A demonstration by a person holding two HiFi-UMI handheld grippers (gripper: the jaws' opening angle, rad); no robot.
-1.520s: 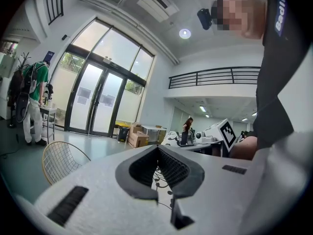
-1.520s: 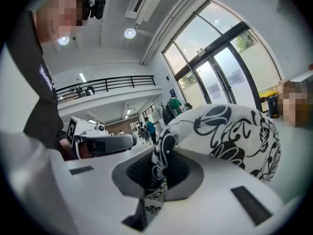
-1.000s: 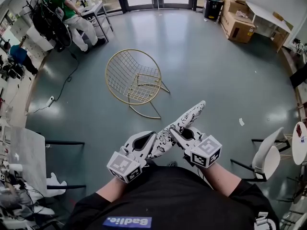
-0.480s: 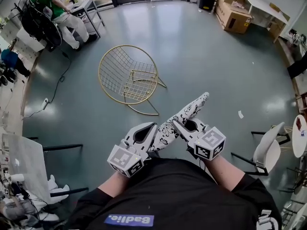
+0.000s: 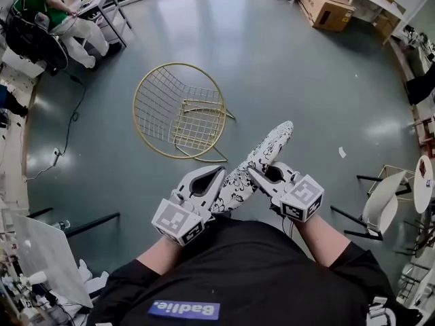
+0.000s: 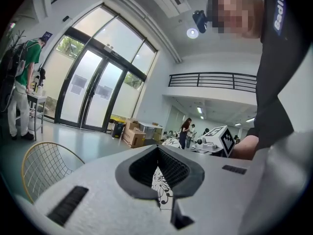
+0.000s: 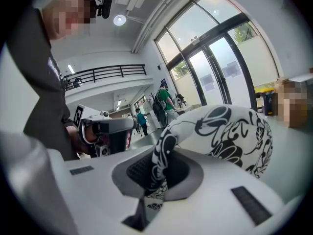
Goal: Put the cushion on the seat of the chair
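Note:
The cushion (image 5: 264,156), white with a black floral print, hangs in the air in front of the person, and both grippers hold it. My left gripper (image 5: 216,180) is shut on its near left edge; a strip of printed fabric (image 6: 158,180) shows pinched between the jaws. My right gripper (image 5: 257,175) is shut on its right side, and the cushion (image 7: 222,131) bulges out beyond those jaws. The gold wire chair (image 5: 178,111) stands on the grey floor ahead and to the left, its seat bare. It also shows at the left of the left gripper view, chair (image 6: 41,168).
A person in green (image 5: 41,5) sits at a desk at the far left. Cardboard boxes (image 5: 325,7) stand at the back right. A white chair (image 5: 379,212) is at the right, a black-framed table (image 5: 75,224) at the left. A cable (image 5: 68,131) runs across the floor.
The person has walked forward with the cushion held in both grippers. The far doors and boxes have slid up towards the frame's top, and the wire chair looks slightly larger.

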